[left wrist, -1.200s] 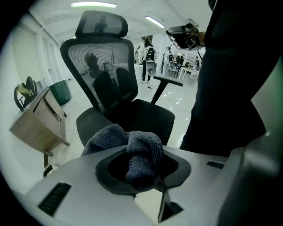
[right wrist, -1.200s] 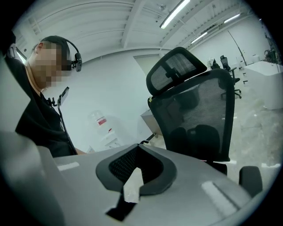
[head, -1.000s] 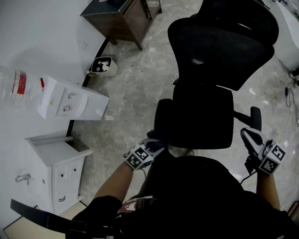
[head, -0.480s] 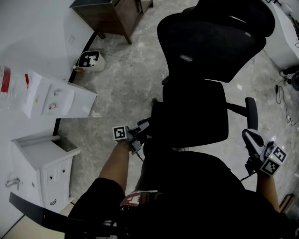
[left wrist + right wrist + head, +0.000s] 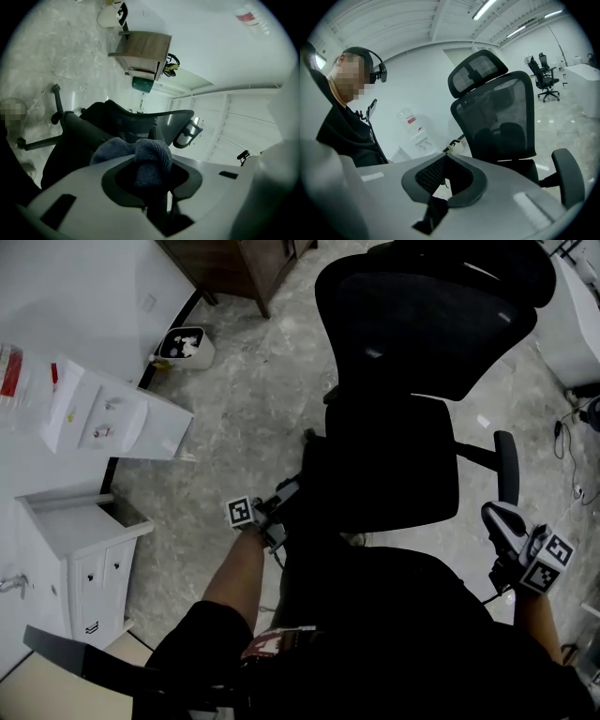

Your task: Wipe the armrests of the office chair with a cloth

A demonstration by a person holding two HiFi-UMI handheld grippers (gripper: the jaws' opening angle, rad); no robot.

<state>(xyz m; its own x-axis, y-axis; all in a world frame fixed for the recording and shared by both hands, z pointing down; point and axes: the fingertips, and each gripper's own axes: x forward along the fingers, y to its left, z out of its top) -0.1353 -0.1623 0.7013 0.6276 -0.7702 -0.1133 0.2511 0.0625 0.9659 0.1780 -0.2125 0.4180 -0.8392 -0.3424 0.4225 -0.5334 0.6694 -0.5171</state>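
- The left gripper (image 5: pixel 284 493) is clamped on a bunched blue cloth (image 5: pixel 151 158), which bulges out past the jaw tips.
- The cloth is at the left side of the black office chair (image 5: pixel 412 381), close by its left armrest (image 5: pixel 314 463). Whether it touches the armrest cannot be told.
- The right gripper (image 5: pixel 446 157) has its jaws together with nothing between them.
- It hangs near the chair's right armrest (image 5: pixel 506 465), apart from it, on the person's side.
- A white water dispenser (image 5: pixel 103 418), a white cabinet (image 5: pixel 66 549) and a small bin (image 5: pixel 185 346) stand along the wall, well away from the chair.
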